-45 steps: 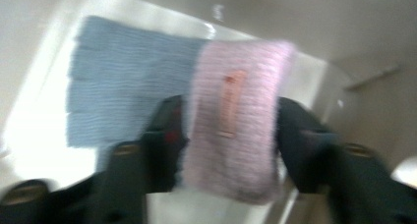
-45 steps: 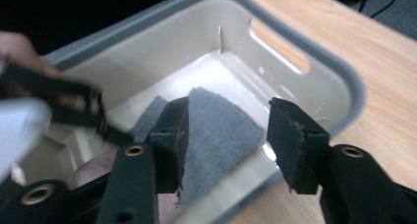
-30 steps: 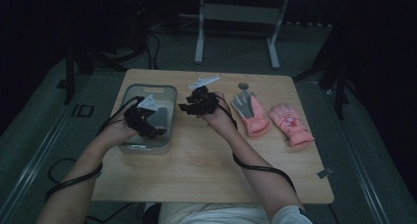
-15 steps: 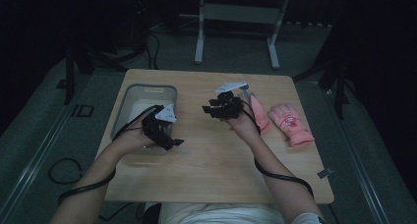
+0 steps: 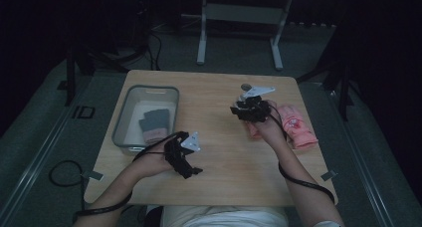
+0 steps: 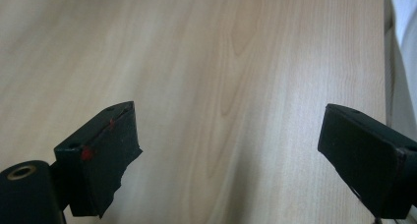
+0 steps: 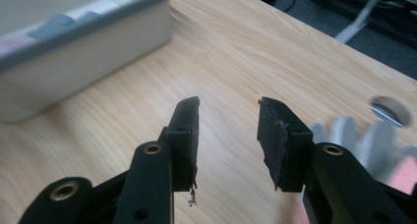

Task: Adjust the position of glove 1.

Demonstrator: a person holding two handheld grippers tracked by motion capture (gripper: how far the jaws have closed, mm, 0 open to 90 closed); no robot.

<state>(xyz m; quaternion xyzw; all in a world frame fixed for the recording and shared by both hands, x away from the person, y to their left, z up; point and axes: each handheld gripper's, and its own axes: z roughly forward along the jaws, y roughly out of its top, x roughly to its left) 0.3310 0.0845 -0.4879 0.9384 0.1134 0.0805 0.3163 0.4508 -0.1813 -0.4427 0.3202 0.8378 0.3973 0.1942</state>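
A grey-fingered glove with a pink cuff (image 5: 154,125) lies in the grey bin (image 5: 122,125) at the table's left. In front of the bin my left gripper (image 5: 183,157) hovers low over bare wood with its jaws wide open (image 6: 228,121) and nothing between them. My right gripper (image 5: 251,107) is right of centre, open (image 7: 229,106) and holding nothing. A glove (image 7: 354,135) with grey fingers lies blurred just to its right. A pink glove (image 5: 298,127) rests by the right edge, and another glove (image 5: 254,131) is partly hidden under the right hand.
A round cable hole (image 5: 246,87) sits in the table beyond the right gripper, also visible as the hole (image 7: 391,108). The bin's wall (image 7: 74,62) rises at the upper left of the right gripper view. Cables trail from both grippers off the front edge.
Both grippers have left the bin. The left one drew back toward the front of the table; the right one swung right toward the gloves. The glove in the bin is now uncovered.
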